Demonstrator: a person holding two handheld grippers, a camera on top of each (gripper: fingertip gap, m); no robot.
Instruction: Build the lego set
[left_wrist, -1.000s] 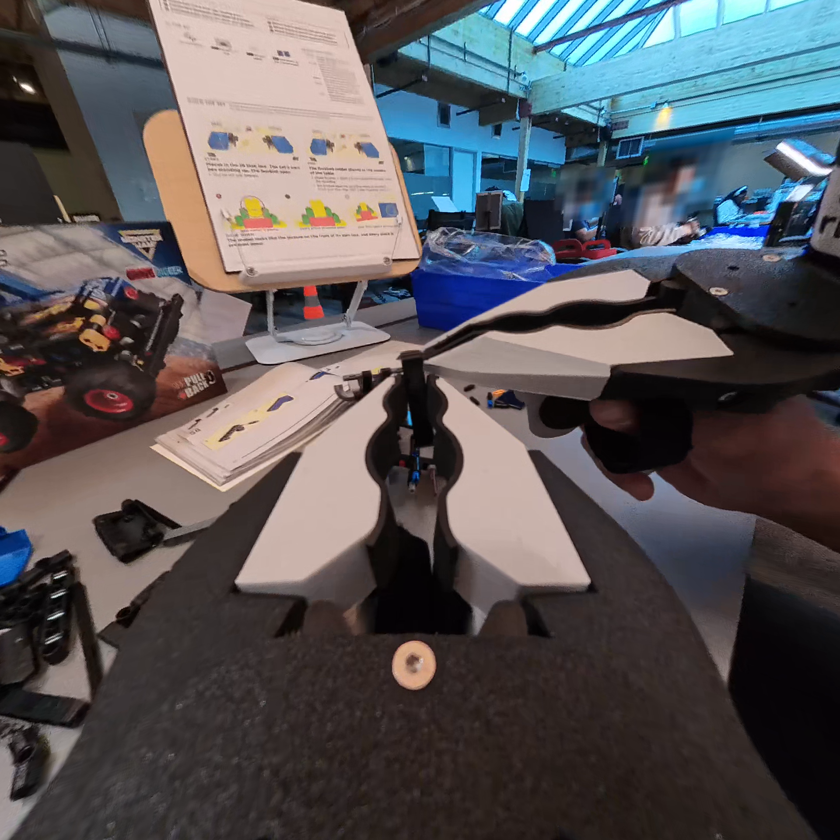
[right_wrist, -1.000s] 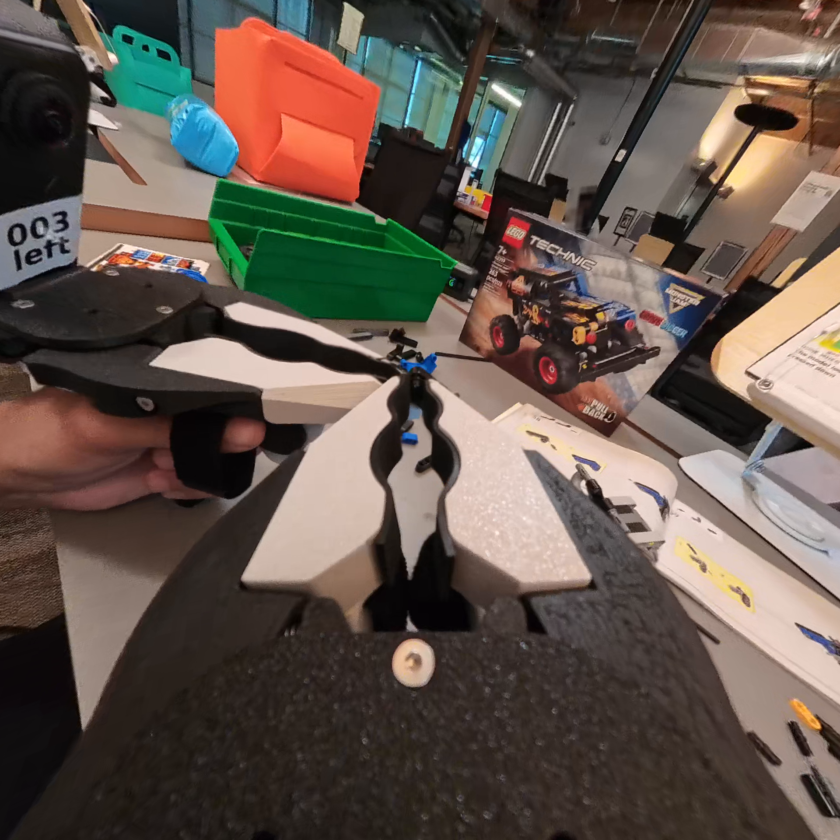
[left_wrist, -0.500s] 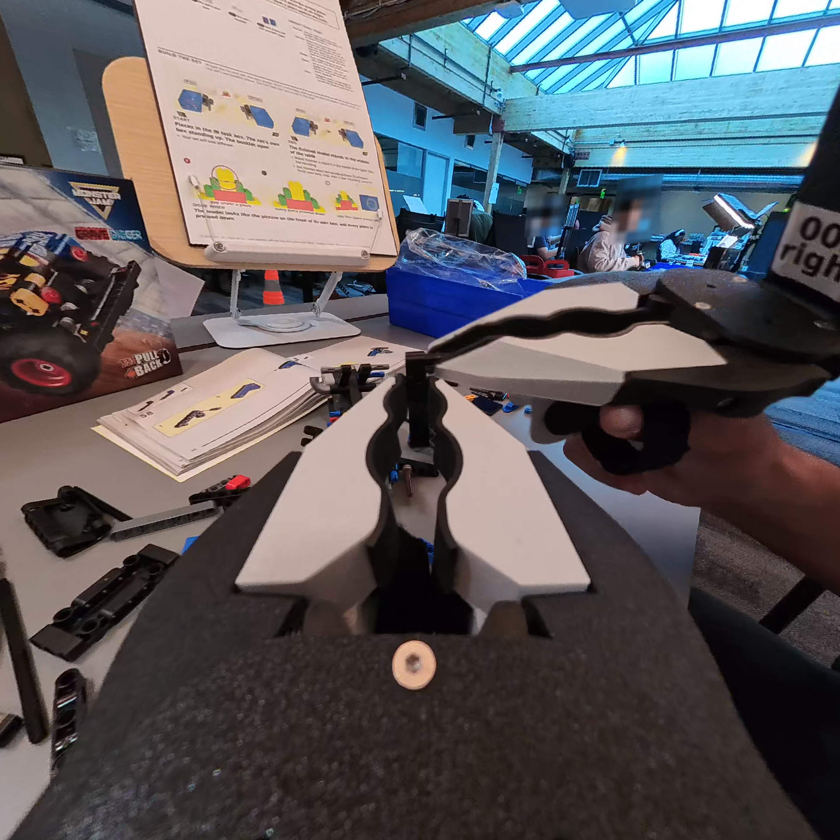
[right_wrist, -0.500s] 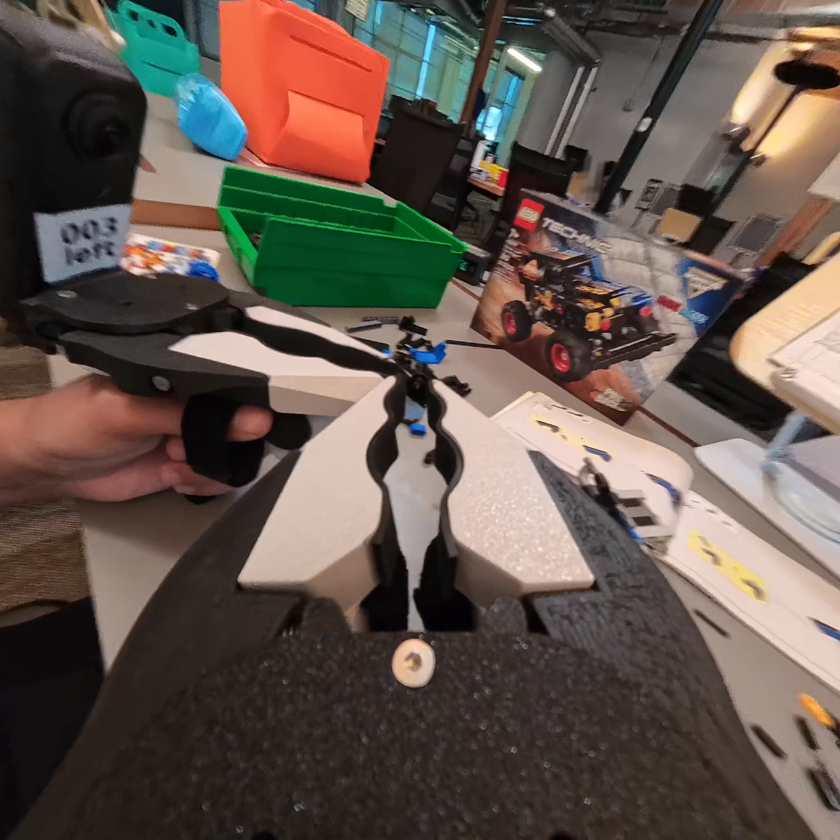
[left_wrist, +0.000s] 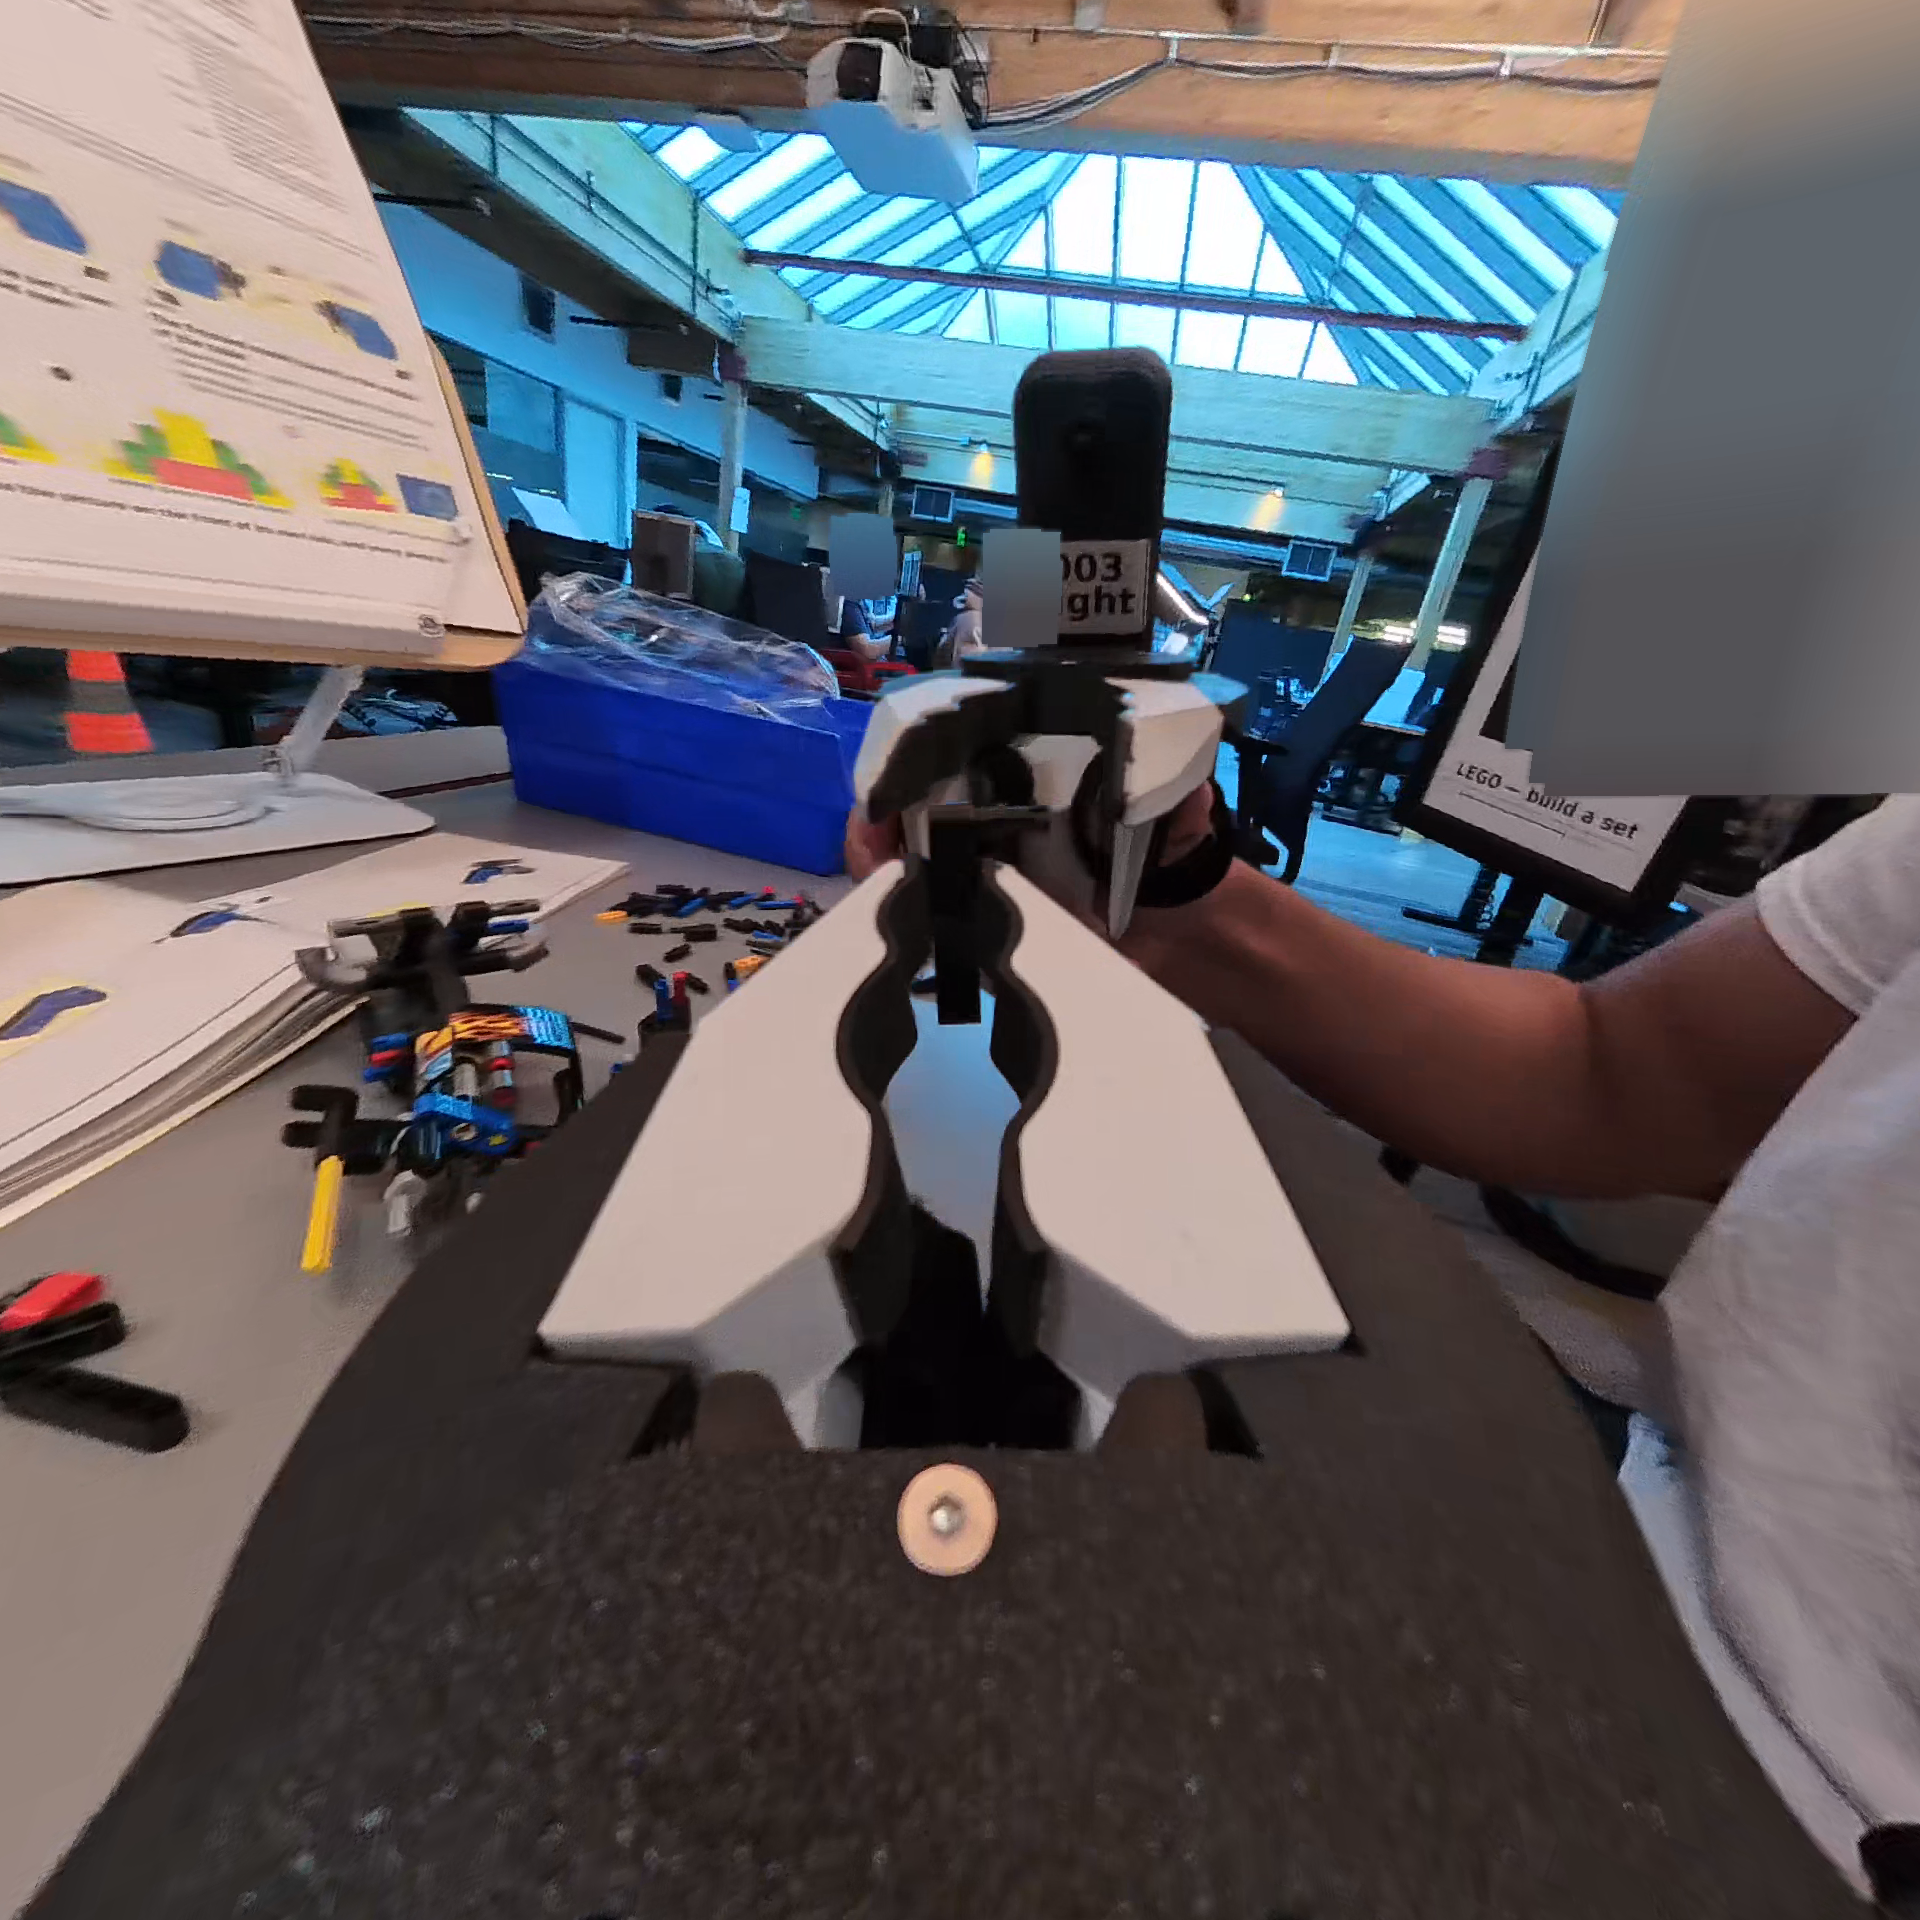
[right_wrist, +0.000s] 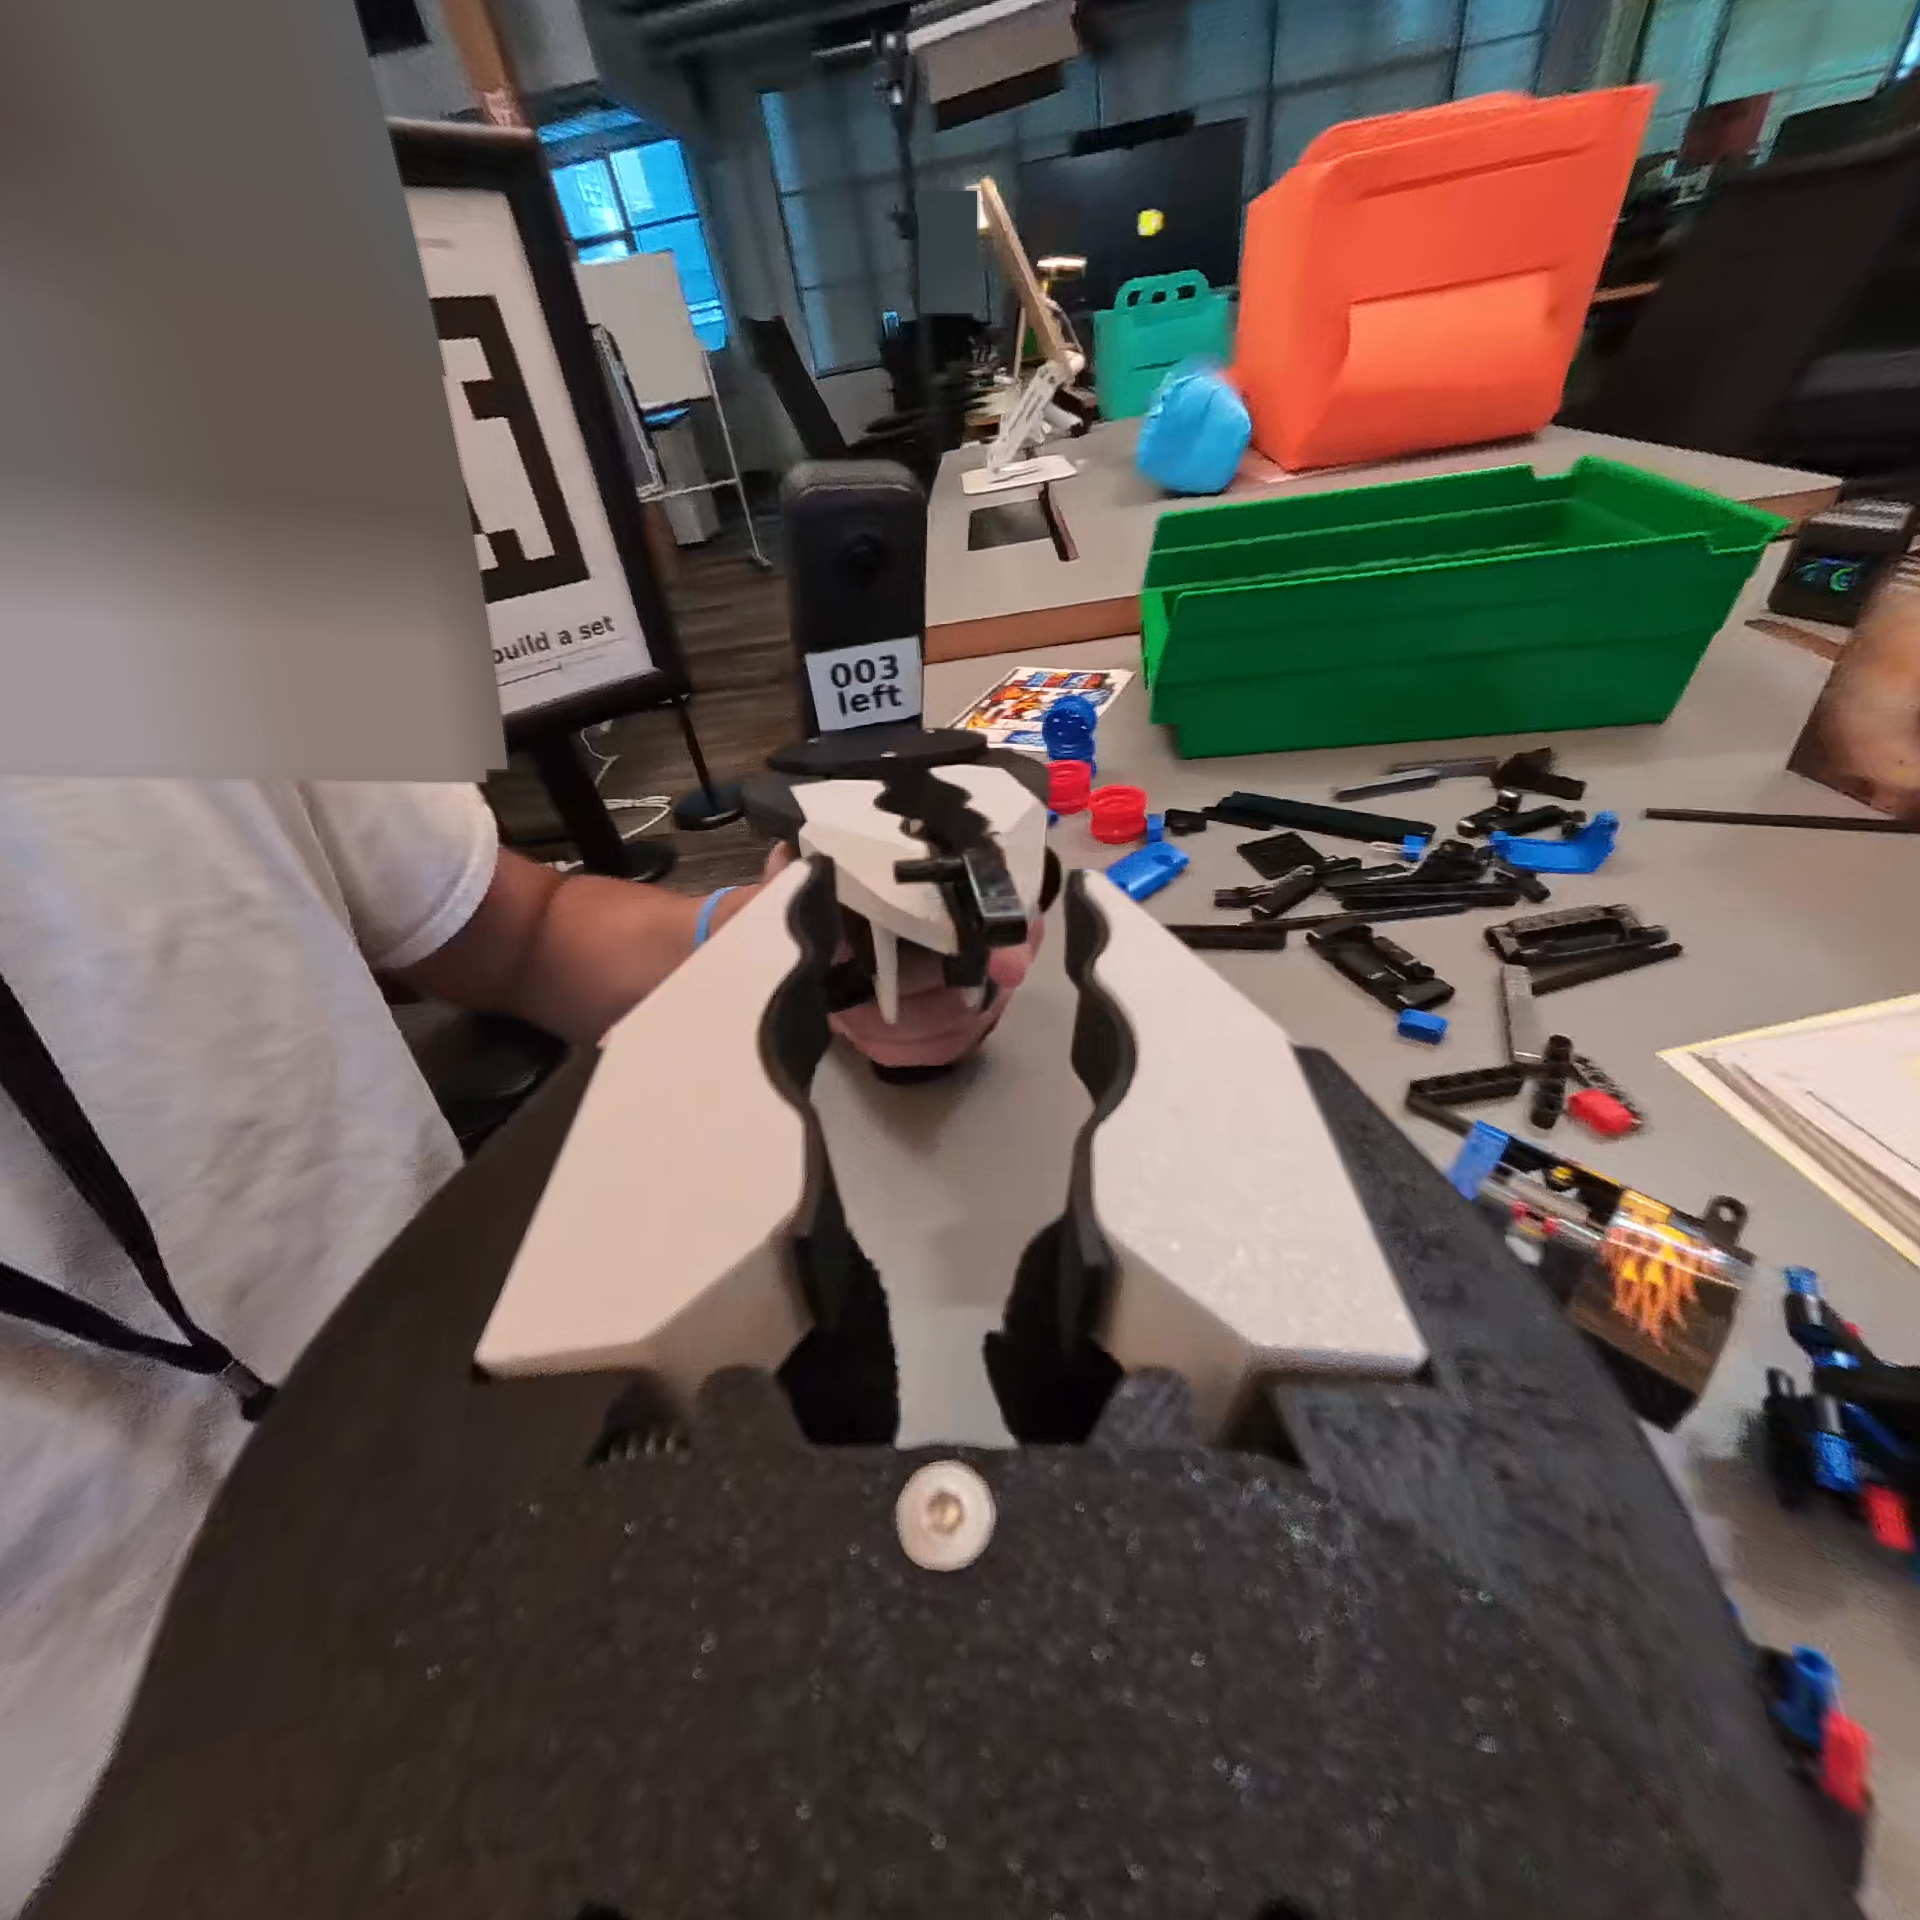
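My left gripper (left_wrist: 951, 883) is shut on a black lego beam (left_wrist: 954, 935) and holds it upright above the table. A short black pin sticks sideways from the beam's top. My right gripper (right_wrist: 945, 899) is open and empty, its jaws wide apart. It faces the left gripper (right_wrist: 920, 847) head-on, a short way off, with the beam (right_wrist: 982, 894) between the two. In the left wrist view the right gripper (left_wrist: 1029, 753) shows just behind the beam. A partly built model with a flame sticker (left_wrist: 468, 1070) lies on the table (left_wrist: 156, 1507).
Instruction booklet (left_wrist: 135, 997), a sheet on a stand (left_wrist: 208, 312) and a blue bin (left_wrist: 675, 748) are at the left and back. Small pins (left_wrist: 717, 914) are scattered. A green bin (right_wrist: 1434, 603), loose black and blue parts (right_wrist: 1403, 894) and red rims (right_wrist: 1101, 810) lie to the right. The person's torso is close. The tips of both grippers are at nearly the same place.
My right gripper opened, came off the beam's top and drew back to face the left gripper. Both views swung round. The left gripper stays shut on the beam.
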